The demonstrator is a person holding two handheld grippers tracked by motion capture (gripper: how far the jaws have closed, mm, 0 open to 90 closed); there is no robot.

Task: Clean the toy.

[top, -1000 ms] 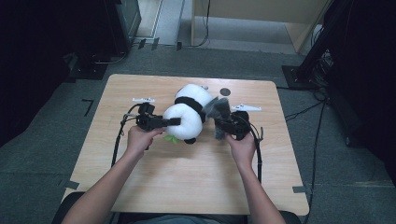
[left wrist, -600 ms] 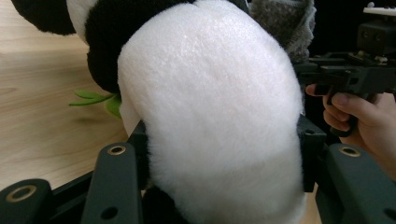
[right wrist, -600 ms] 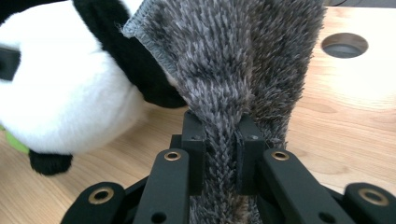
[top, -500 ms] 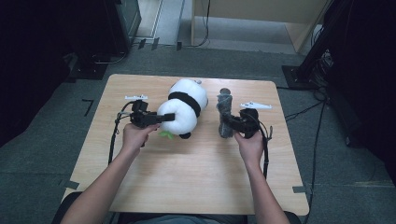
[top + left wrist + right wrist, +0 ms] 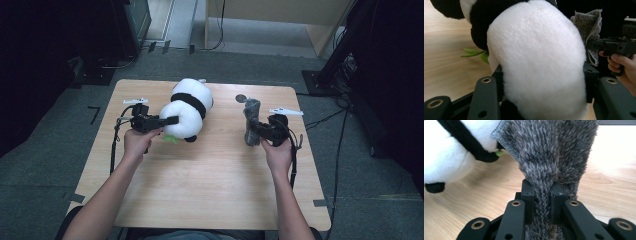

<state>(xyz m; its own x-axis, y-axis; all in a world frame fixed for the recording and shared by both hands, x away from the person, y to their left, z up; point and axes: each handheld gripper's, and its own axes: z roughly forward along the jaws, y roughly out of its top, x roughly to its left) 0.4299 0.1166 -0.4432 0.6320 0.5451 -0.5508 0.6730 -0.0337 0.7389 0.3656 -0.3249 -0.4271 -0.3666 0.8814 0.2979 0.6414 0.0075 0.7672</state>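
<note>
A white and black plush panda (image 5: 189, 109) lies on the left half of the wooden table (image 5: 210, 185), with a bit of green leaf (image 5: 170, 139) under it. My left gripper (image 5: 172, 120) is shut on its white body (image 5: 541, 62), which bulges between the two jaws. A grey shaggy cloth (image 5: 250, 122) hangs bunched at the right, apart from the panda. My right gripper (image 5: 255, 131) is shut on the cloth (image 5: 551, 162), its pads pinching a fold. The far gripper and its hand (image 5: 621, 60) show behind the panda.
A small dark round spot (image 5: 241, 98) lies on the table near the far edge, above the cloth. Cables (image 5: 114, 145) trail from both grippers over the table's sides. Dark stands and a wooden cabinet (image 5: 280, 20) stand on the floor beyond.
The two hands have drawn apart: the left gripper carried the panda leftward, the right gripper carried the grey cloth to the right, off the panda. Both grips stayed shut.
</note>
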